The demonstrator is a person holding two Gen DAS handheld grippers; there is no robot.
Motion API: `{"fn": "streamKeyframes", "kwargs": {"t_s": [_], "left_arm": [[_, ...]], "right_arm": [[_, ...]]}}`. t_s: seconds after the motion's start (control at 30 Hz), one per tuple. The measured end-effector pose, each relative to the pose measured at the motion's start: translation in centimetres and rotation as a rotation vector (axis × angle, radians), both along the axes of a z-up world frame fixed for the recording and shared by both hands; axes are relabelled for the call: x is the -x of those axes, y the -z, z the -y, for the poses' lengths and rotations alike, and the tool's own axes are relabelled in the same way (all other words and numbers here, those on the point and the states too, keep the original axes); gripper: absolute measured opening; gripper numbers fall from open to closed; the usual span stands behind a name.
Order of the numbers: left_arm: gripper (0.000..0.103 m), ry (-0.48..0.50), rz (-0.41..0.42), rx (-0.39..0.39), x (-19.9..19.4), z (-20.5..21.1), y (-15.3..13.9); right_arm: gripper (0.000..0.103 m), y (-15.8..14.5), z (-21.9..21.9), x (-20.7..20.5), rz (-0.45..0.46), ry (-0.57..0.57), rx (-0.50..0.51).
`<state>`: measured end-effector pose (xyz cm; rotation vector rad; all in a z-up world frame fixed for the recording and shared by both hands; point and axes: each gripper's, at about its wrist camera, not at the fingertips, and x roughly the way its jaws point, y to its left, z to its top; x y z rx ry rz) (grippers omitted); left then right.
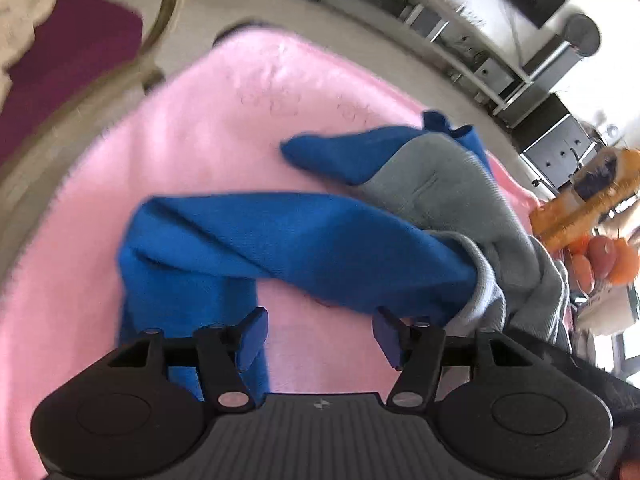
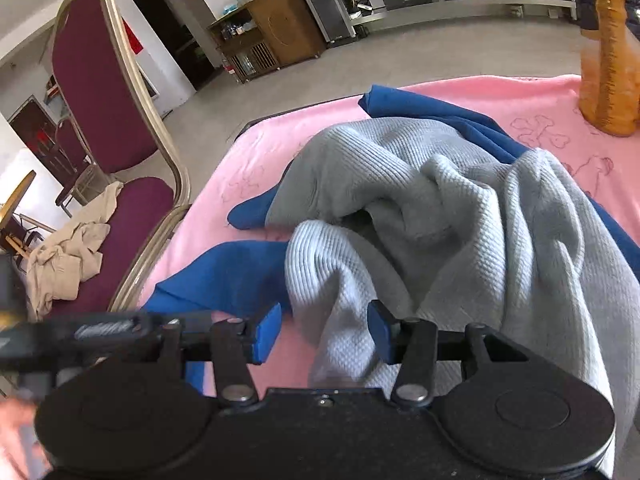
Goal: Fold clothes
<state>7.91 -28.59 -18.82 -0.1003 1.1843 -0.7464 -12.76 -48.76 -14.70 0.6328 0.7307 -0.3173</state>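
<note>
A grey knit garment with blue sleeves (image 2: 460, 208) lies crumpled on a pink blanket (image 2: 500, 96) that covers the table. In the left wrist view one blue sleeve (image 1: 280, 248) runs across just ahead of my left gripper (image 1: 320, 336), which is open with only pink blanket between its fingers. The grey body (image 1: 440, 184) bunches to the right there. My right gripper (image 2: 324, 334) is open too, and a fold of the grey ribbed hem (image 2: 340, 280) hangs between its blue pads (image 2: 266, 336) without being clamped.
A maroon chair with a gold frame (image 2: 104, 92) stands left of the table with a beige cloth (image 2: 68, 256) on its seat. An orange ridged object (image 2: 610, 48) stands on the blanket at the far right. Shelving and a cabinet (image 2: 276, 28) line the far wall.
</note>
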Motion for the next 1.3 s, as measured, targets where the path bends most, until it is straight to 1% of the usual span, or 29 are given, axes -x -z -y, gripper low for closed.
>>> {"fn": "streamKeyframes", "kwargs": {"t_s": [0.07,0.13,0.27,0.3,0.37,0.4,0.43,0.5,0.53,0.67,0.73,0.8,0.87,0.9,0.93,1.0,1.03,1.1,1.17,1.2,1.23,1.27,1.3], "left_arm": [[0.05,-0.031,-0.069,0.028,-0.6,0.3,1.0],[0.049,-0.065,-0.118,0.064,-1.2,0.6,1.7],[0.047,-0.102,-0.148,0.125,-2.1,1.2,2.2],[0.045,-0.111,-0.15,0.137,-2.2,1.2,2.3],[0.035,-0.13,-0.139,0.134,-2.4,1.3,2.3],[0.021,-0.141,-0.128,0.124,-2.5,1.3,2.2],[0.0,-0.153,-0.11,0.113,-2.6,1.2,2.2],[0.0,-0.171,-0.071,0.105,-2.5,0.8,1.9],[0.0,-0.175,-0.037,0.102,-2.2,0.6,1.2],[0.0,-0.178,0.122,0.102,-0.8,-0.3,-2.7],[0.0,-0.175,0.205,0.12,0.0,-1.6,-5.5],[0.0,-0.184,0.286,0.123,0.6,-3.5,-8.3],[0.0,-0.189,0.303,0.117,0.7,-5.6,-10.2],[0.0,-0.189,0.306,0.1,0.9,-6.6,-10.7],[0.0,-0.189,0.312,0.08,1.2,-7.6,-11.1],[0.0,-0.179,0.326,0.027,1.9,-9.4,-11.4],[0.0,-0.173,0.329,-0.002,2.1,-10.2,-11.1],[0.0,-0.159,0.316,-0.068,1.7,-10.5,-9.7],[0.0,-0.143,0.31,-0.089,1.1,-9.9,-7.5],[0.001,-0.125,0.315,-0.107,1.1,-9.5,-6.9],[0.001,-0.103,0.324,-0.13,1.3,-9.0,-6.5],[0.004,-0.081,0.333,-0.154,1.5,-8.6,-6.1],[0.02,-0.059,0.342,-0.177,1.6,-8.1,-5.7]], "right_arm": [[0.048,-1.0,0.0,1.1,0.01,0.012,-0.01],[0.049,-1.6,0.1,2.1,0.019,0.033,-0.021],[0.052,-2.1,-0.1,3.0,0.031,0.044,-0.025],[0.053,-2.0,-0.2,3.0,0.026,0.036,-0.018],[0.053,-1.9,-0.4,2.8,0.016,0.02,-0.005],[0.053,-1.8,-0.5,2.7,0.011,0.011,0.002],[0.053,-1.7,-0.6,2.6,0.006,0.003,0.008],[0.053,-1.5,-0.8,2.5,-0.003,-0.013,0.022],[0.053,-1.5,-0.9,2.4,-0.008,-0.022,0.028],[0.053,-1.2,-1.6,2.0,-0.029,-0.064,0.063],[0.054,-1.2,-3.5,1.6,-0.046,-0.147,0.131],[0.054,-0.7,-5.1,1.0,-0.087,-0.211,0.217],[0.054,0.0,-6.3,0.6,-0.128,-0.253,0.273],[0.054,0.2,-6.8,0.5,-0.142,-0.268,0.281],[0.054,0.3,-7.1,0.5,-0.146,-0.278,0.262],[0.054,0.4,-7.8,0.5,-0.153,-0.292,0.213],[0.054,0.4,-8.0,0.8,-0.149,-0.287,0.16],[0.058,0.4,-8.3,1.3,-0.141,-0.266,0.065],[0.058,0.5,-8.3,1.8,-0.13,-0.244,0.029],[0.058,0.5,-8.3,2.0,-0.126,-0.231,0.026],[0.058,0.3,-8.4,2.0,-0.116,-0.217,0.061],[0.057,0.0,-8.4,2.0,-0.093,-0.208,0.101],[0.055,-0.2,-8.5,1.9,-0.072,-0.203,0.132]]}}
